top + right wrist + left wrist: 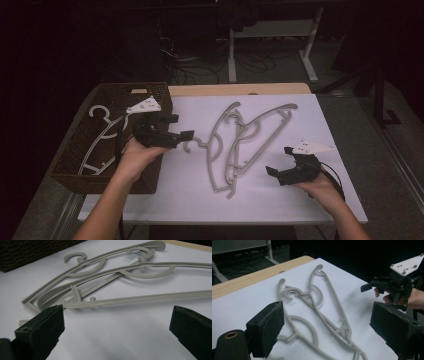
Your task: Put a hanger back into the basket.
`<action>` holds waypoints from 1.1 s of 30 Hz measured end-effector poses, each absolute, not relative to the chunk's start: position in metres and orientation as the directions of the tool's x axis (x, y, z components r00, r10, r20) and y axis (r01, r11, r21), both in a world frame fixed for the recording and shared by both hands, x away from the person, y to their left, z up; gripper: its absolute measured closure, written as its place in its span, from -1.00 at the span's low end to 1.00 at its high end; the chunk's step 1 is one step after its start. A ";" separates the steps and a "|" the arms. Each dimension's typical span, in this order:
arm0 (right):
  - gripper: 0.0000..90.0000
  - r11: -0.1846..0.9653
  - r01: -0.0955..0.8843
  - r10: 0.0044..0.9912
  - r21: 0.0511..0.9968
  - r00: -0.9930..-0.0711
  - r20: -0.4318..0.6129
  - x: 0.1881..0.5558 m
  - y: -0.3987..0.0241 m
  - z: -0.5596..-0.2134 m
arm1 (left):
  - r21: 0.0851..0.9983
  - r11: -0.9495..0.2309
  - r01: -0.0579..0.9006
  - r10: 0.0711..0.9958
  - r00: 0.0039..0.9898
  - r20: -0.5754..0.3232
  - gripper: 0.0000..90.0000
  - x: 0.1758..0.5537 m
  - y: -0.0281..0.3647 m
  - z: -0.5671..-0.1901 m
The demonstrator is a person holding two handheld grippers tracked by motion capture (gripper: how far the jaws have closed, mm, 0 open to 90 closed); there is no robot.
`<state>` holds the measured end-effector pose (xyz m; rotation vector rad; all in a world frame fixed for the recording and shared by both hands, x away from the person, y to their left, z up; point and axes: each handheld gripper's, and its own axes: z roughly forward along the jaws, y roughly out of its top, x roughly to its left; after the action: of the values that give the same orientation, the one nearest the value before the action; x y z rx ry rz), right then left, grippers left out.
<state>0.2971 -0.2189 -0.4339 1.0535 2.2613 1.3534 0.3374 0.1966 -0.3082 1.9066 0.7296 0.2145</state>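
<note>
Plainly, the work is moving grey hangers from the white table into the basket at nine o'clock, where one hanger already lies. Two lie overlapped mid-table, hooks toward ten o'clock. The left gripper hovers near the closest hook, jaws spread and empty; the right gripper waits at four o'clock, jaws spread too. These look like light, stiff plastic, smooth and likely slippery, and apt to snag each other. I'd pinch a flat shoulder bar, or the neck under the hook.
</note>
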 end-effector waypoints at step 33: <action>-0.50 0.352 0.463 0.752 0.814 -0.658 0.050 0.348 -0.210 -0.419 | 0.832 -0.337 0.441 0.542 0.813 -0.212 -0.69 0.396 0.100 -0.409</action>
<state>0.3478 -0.2096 -0.4194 1.0732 2.2869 1.2117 0.3961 0.0997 -0.4091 1.9809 0.7313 0.1250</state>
